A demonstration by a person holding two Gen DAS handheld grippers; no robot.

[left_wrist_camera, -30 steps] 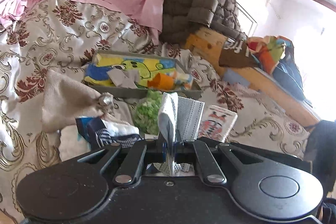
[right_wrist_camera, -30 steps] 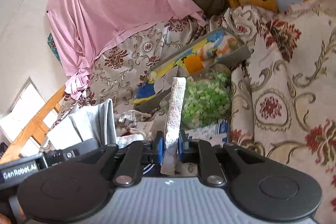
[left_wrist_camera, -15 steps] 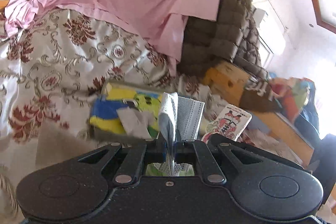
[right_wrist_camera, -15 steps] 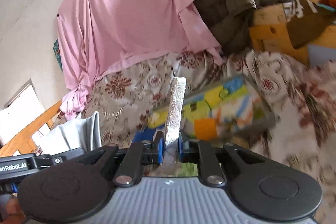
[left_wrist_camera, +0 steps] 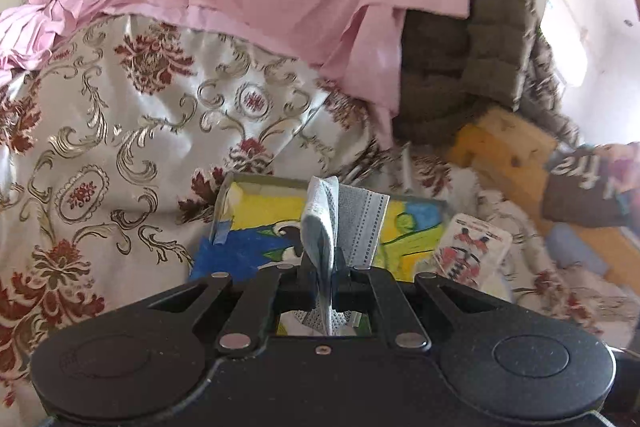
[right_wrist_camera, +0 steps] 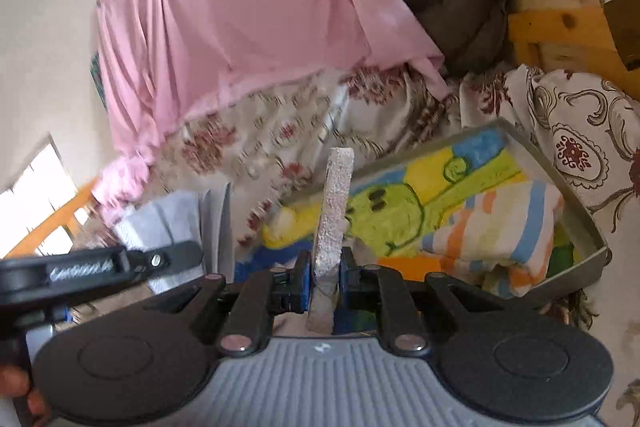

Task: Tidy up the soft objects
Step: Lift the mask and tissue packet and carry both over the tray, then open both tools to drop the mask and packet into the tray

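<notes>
**Both grippers loaded, tray just ahead**

In the left wrist view, the left gripper [left_wrist_camera: 322, 281] is clamped tight on a folded grey cloth [left_wrist_camera: 320, 227], which stands upright out of the closed jaws with a perforated flap opening toward 2 o'clock. Gripped low at the fold, the fabric stays bundled instead of trailing. Behind it, from 10 to 2 o'clock, lies the grey tray [left_wrist_camera: 224, 195], lined with a bright yellow and blue towel [left_wrist_camera: 264, 211]. A small printed packet [left_wrist_camera: 470, 251] sits at 3 o'clock on the floral bedspread [left_wrist_camera: 120, 131].

In the right wrist view, the right gripper [right_wrist_camera: 324, 277] is likewise pinched shut on a thin pinkish-white pad [right_wrist_camera: 334, 211], held edge-on and vertical. The tray rim [right_wrist_camera: 576, 203] runs off toward 3 o'clock, with a striped cloth [right_wrist_camera: 496, 227] bunched inside. The left tool shows at 9 o'clock, close alongside.

Both pieces hang above the tray's near edge, probably for dropping in.
</notes>
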